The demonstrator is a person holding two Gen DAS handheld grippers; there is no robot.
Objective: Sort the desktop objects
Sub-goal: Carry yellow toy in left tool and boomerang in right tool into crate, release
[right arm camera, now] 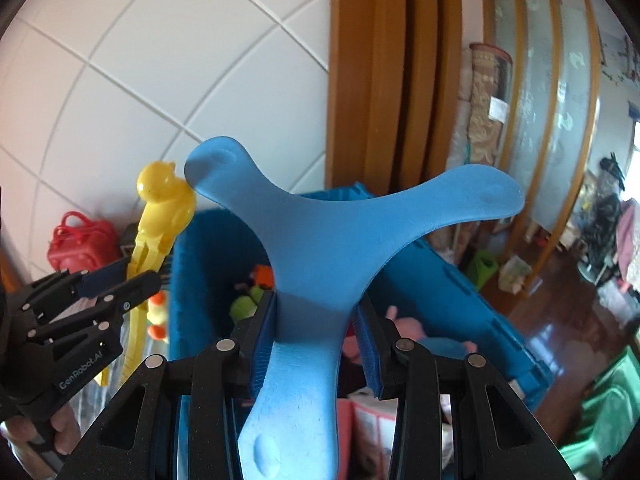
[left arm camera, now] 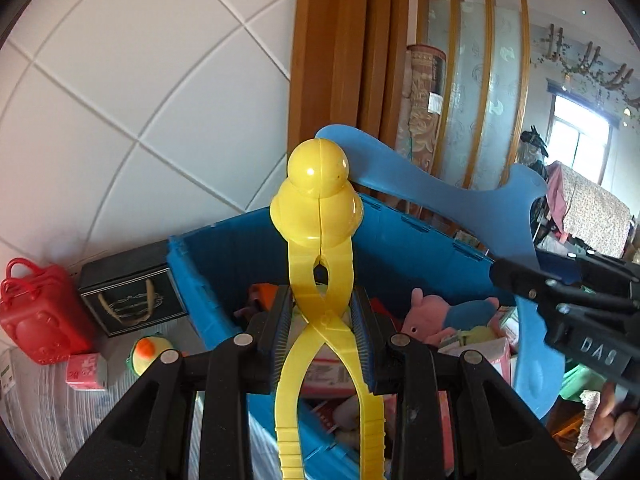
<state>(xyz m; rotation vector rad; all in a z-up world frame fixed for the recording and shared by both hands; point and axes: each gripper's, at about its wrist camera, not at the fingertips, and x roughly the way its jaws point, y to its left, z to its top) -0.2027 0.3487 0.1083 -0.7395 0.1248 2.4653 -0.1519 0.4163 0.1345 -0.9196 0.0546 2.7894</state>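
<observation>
**Inspector:** Left gripper?

**Assistant:** Its fingers pinch the crossed handles of a yellow duck-shaped tongs toy, just below the duck mould. The toy stands upright between the pads, duck head topmost, above the open blue crate.

**Inspector:** Right gripper?

**Assistant:** Its fingers pinch one arm of a blue three-armed boomerang. The other two arms spread out above the crate; one tip touches or nearly touches the duck head, which I cannot settle from this angle.

**Inspector:** Crate contents?

**Assistant:** Mixed toys, including a pink pig plush and some small cartons. Further items are too blurred to name.

**Inspector:** Surroundings?

**Assistant:** Left of the crate, against the white tiled wall: a red toy bag, a black gift bag, a small pink box and a yellow duck toy with an orange beak. A hand grips the left gripper's handle.
</observation>
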